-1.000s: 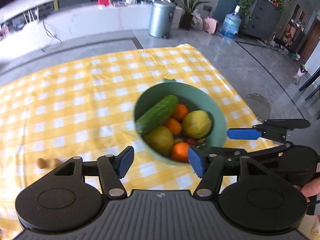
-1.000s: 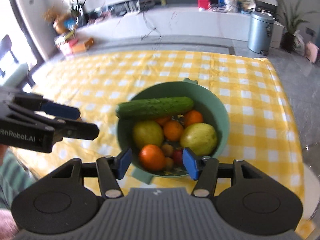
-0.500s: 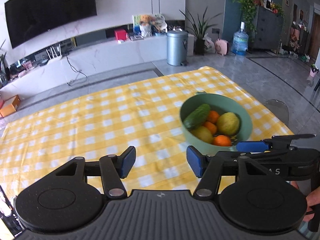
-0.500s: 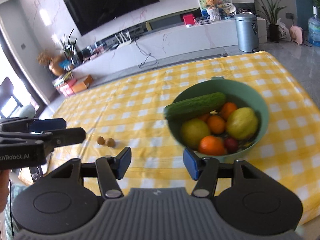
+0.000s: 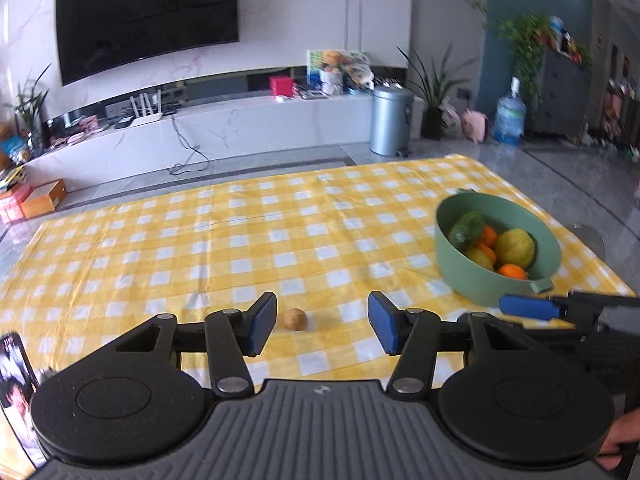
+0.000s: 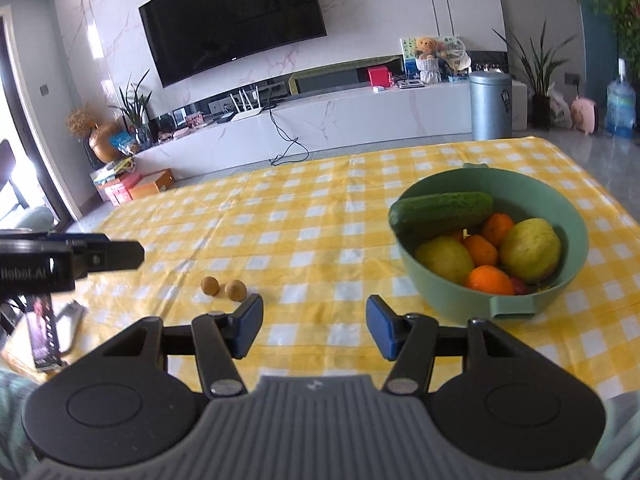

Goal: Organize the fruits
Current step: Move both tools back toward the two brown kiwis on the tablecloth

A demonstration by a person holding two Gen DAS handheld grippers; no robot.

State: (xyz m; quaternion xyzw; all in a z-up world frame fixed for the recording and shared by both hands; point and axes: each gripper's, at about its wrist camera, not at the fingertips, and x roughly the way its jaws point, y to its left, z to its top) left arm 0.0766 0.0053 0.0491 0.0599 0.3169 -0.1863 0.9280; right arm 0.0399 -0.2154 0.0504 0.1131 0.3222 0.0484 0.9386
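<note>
A green bowl on the yellow checked cloth holds a cucumber, two yellow-green pears, several oranges and a small red fruit. The bowl also shows in the left wrist view. Two small brown round fruits lie on the cloth left of the bowl; one shows in the left wrist view. My left gripper is open and empty, with that brown fruit between its fingers' line. My right gripper is open and empty, near the table's front edge.
A phone lies at the table's near left corner. Beyond the table stand a white TV bench, a metal bin, plants and a water bottle. The right gripper's finger shows in the left wrist view.
Both grippers have pulled back and tilted up from over the bowl toward the table's front edge. The left one has swung left, so the brown fruit now lies ahead of it.
</note>
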